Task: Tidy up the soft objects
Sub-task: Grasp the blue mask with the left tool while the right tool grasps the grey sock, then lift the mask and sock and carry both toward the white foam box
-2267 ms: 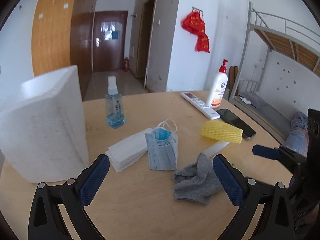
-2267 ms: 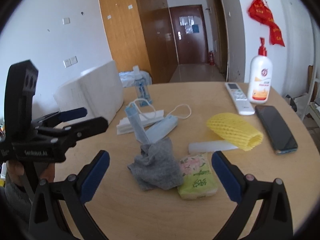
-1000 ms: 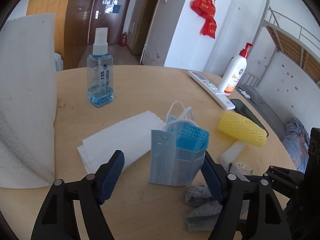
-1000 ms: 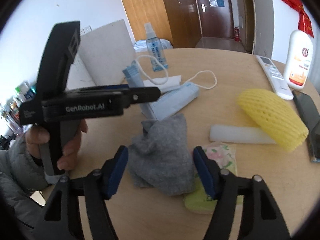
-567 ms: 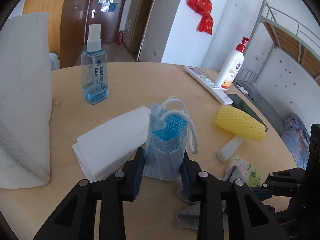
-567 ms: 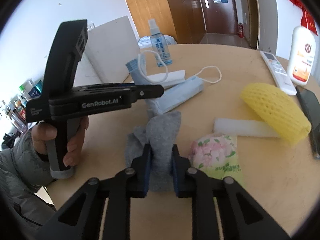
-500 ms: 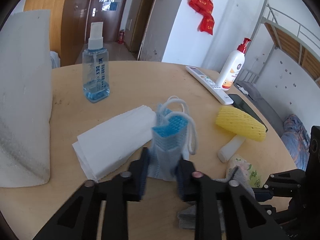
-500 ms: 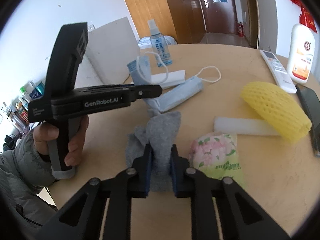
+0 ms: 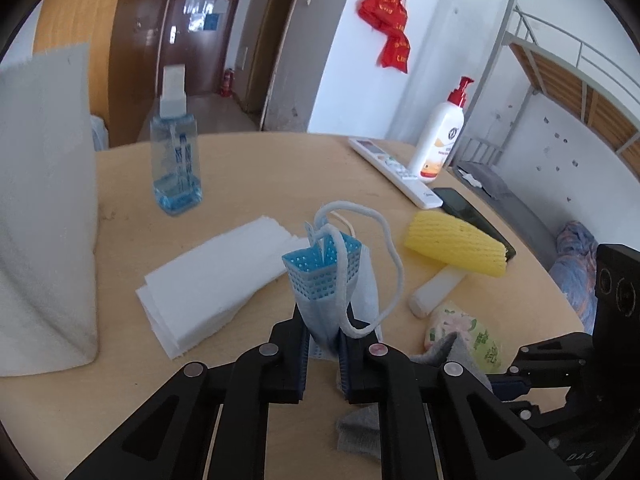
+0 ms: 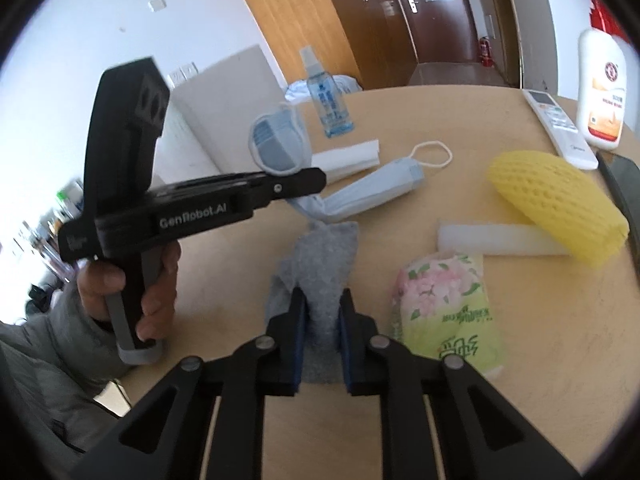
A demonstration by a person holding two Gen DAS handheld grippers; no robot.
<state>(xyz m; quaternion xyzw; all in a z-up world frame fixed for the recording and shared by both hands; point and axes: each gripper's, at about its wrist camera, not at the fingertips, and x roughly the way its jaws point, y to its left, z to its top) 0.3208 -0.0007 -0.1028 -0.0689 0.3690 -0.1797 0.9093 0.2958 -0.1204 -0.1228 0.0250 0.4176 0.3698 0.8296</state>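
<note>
With my left gripper [image 9: 324, 354] pinching the face mask [image 9: 334, 280] and my right gripper [image 10: 322, 334] the grey sock [image 10: 320, 268], both just clamped, I'd lift slowly.

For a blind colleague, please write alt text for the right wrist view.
The right tool pinches a grey sock on a round wooden table. Beside it, the left tool holds a blue face mask.

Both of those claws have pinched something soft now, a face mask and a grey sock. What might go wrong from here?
The left gripper, just closed, pinches only the bottom edge of the face mask, so it may slip out. Its loose ear loop could snag when moved. The right gripper, also just closed, holds the grey sock, which lies against a second mask and the tissue pack; lifting may drag them.
</note>
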